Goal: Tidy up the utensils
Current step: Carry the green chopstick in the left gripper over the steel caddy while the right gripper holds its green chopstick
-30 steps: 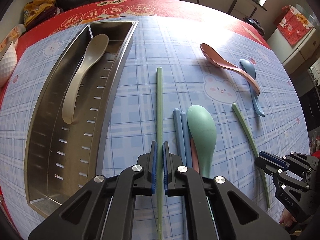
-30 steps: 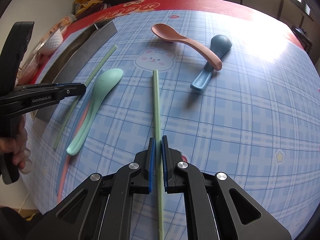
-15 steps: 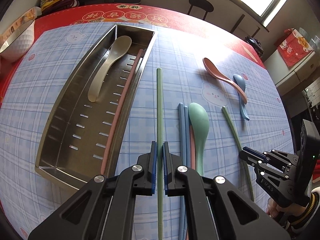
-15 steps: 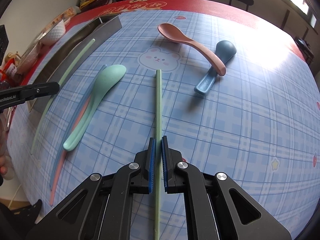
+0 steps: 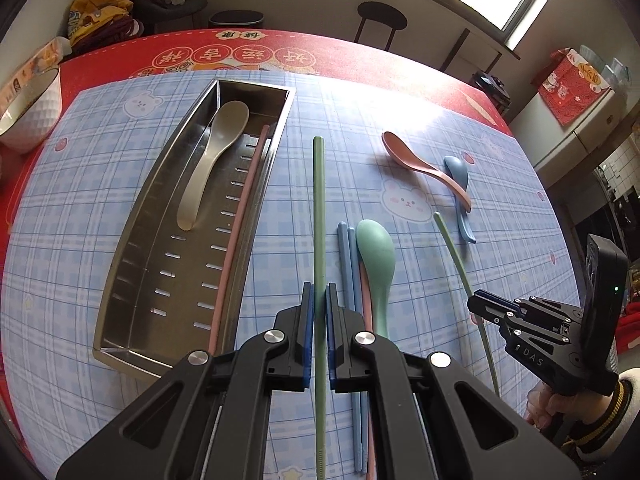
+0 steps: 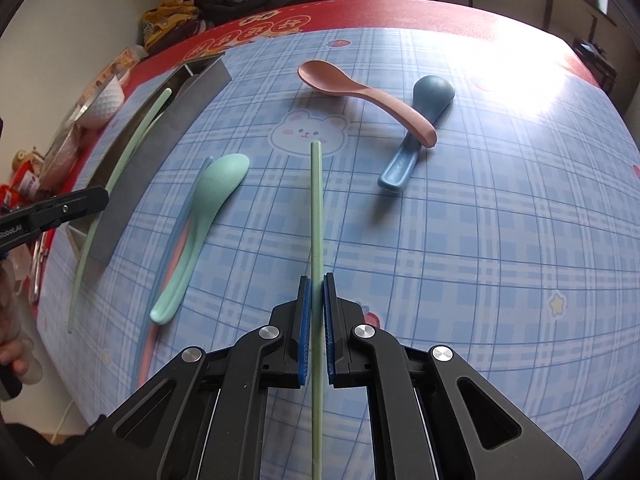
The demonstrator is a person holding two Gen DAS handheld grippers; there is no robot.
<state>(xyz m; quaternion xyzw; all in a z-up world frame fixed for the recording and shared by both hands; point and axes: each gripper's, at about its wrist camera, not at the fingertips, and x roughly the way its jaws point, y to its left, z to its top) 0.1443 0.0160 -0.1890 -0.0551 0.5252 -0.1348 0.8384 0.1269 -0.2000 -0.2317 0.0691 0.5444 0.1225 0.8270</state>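
My left tongs [image 5: 317,332] are pinched narrow on a green chopstick [image 5: 319,216], which runs straight ahead from the pads, its long axis pointing away from me and roughly alongside the steel tray [image 5: 120,280]. Its near end passes back under the tongs and out of the bottom of the left view. My right tongs [image 6: 316,326] grip a second green chopstick [image 6: 316,208] the same way, tip aimed at the bear print on the worktop [image 6: 500,240]; whether either stick's far tip touches the cloth I cannot tell.

In the tray lie a beige spoon [image 5: 212,164], bowl at the far end, and a pink chopstick [image 5: 240,232] along the right wall. Just right of my left-hand stick sit two blue chopsticks [image 5: 346,264] and a mint spoon [image 5: 376,268], with another pink chopstick mostly hidden beneath it. Farther right, a pink spoon [image 5: 420,168] lies with its handle across a blue spoon [image 5: 460,196]. A white bowl [image 5: 30,112] is cut off at the left edge.
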